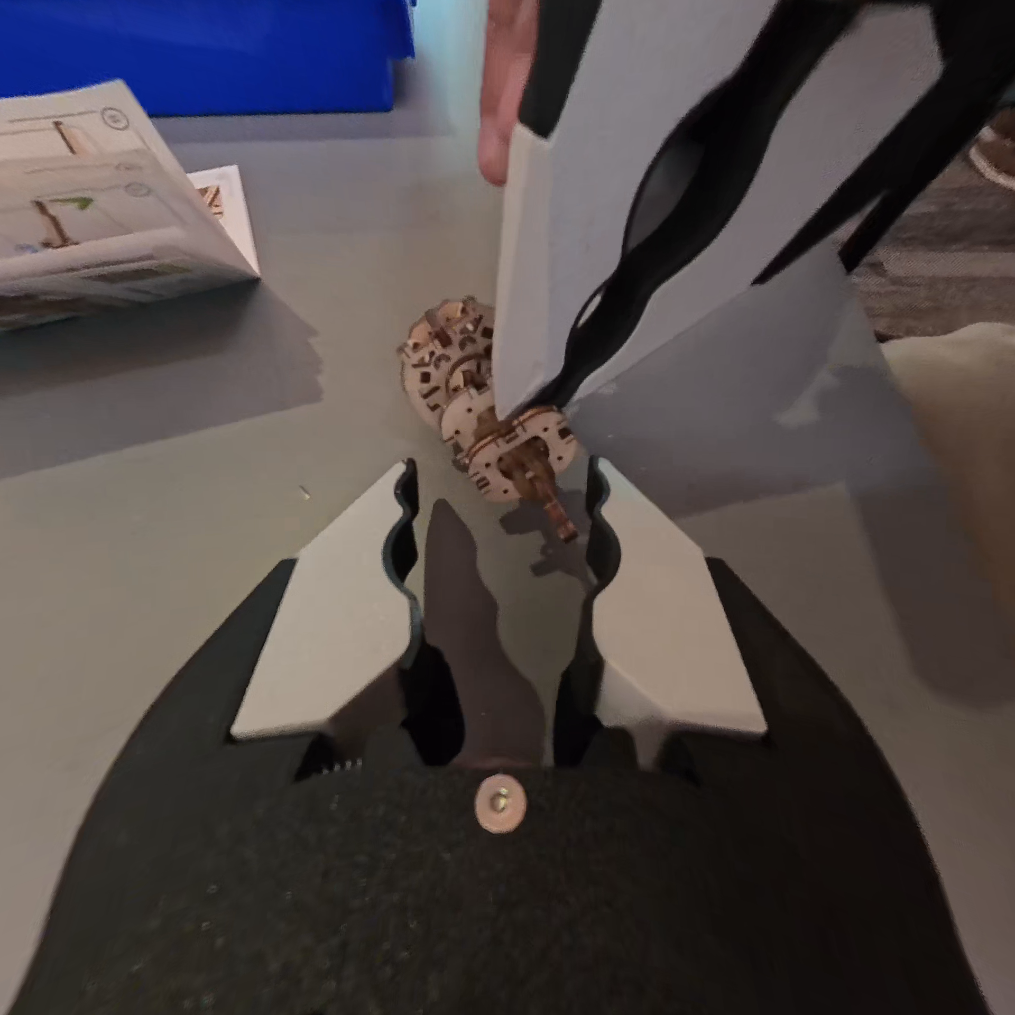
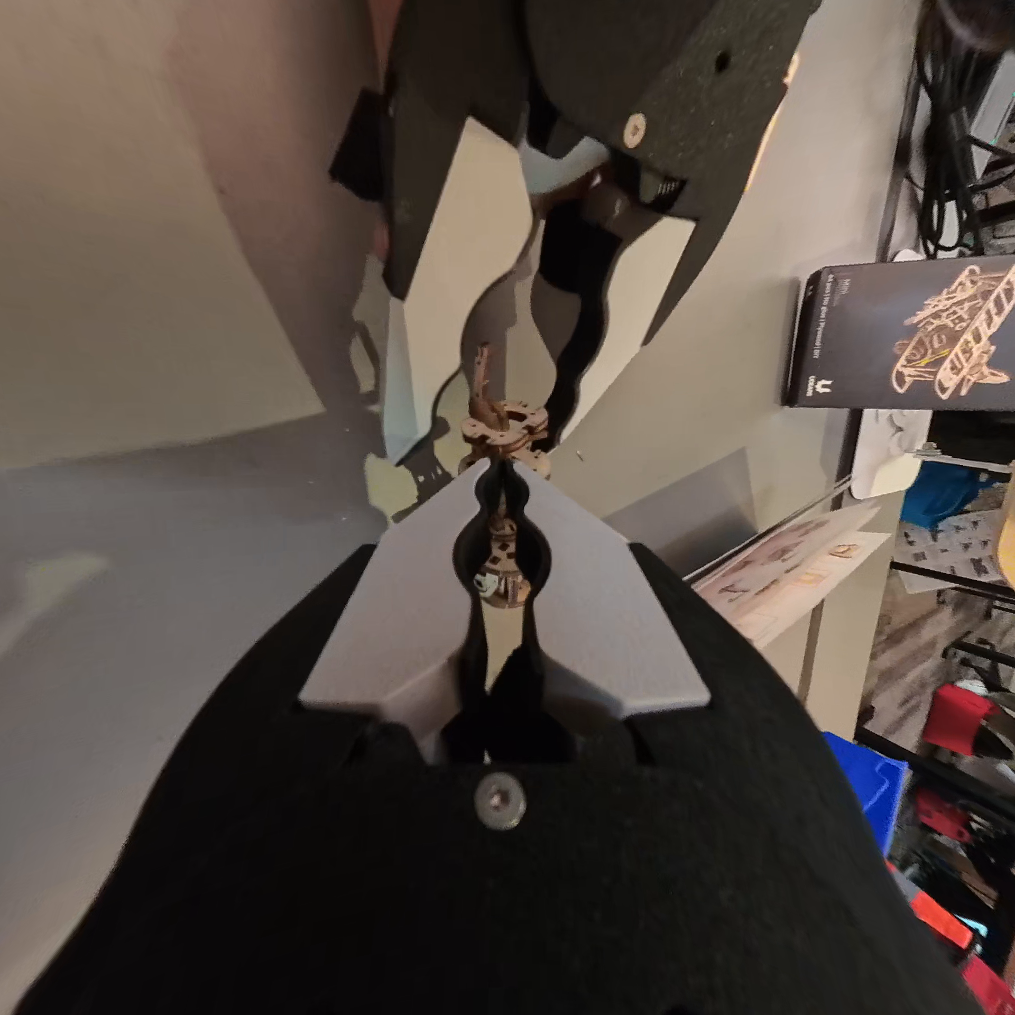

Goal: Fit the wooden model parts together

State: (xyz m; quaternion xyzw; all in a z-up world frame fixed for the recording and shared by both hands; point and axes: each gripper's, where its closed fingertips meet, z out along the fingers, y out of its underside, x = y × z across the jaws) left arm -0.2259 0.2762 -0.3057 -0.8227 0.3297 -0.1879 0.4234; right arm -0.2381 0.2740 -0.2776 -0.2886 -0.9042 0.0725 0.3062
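Note:
A small wooden model (image 1: 483, 406) of round discs on a shaft (image 1: 557, 516) sits close over the grey table (image 1: 165, 549). My right gripper (image 1: 511, 414) comes down from the upper right and is shut on the model's middle disc. My left gripper (image 1: 501, 478) is open and empty, and the shaft end pokes in between its fingertips, nearer the right one. In the right wrist view my right gripper (image 2: 500, 467) is closed on the model (image 2: 505, 428). The open left gripper (image 2: 478, 447) faces it from above, with the shaft (image 2: 483, 379) between its fingers.
A folded instruction booklet (image 1: 110, 219) lies at the far left, and it also shows in the right wrist view (image 2: 780, 560). Blue bins (image 1: 203, 55) stand behind it. A black kit box (image 2: 901, 335) stands at the right. A hand (image 1: 502, 110) holds the right gripper. Left and right tips are no more than a few centimetres apart.

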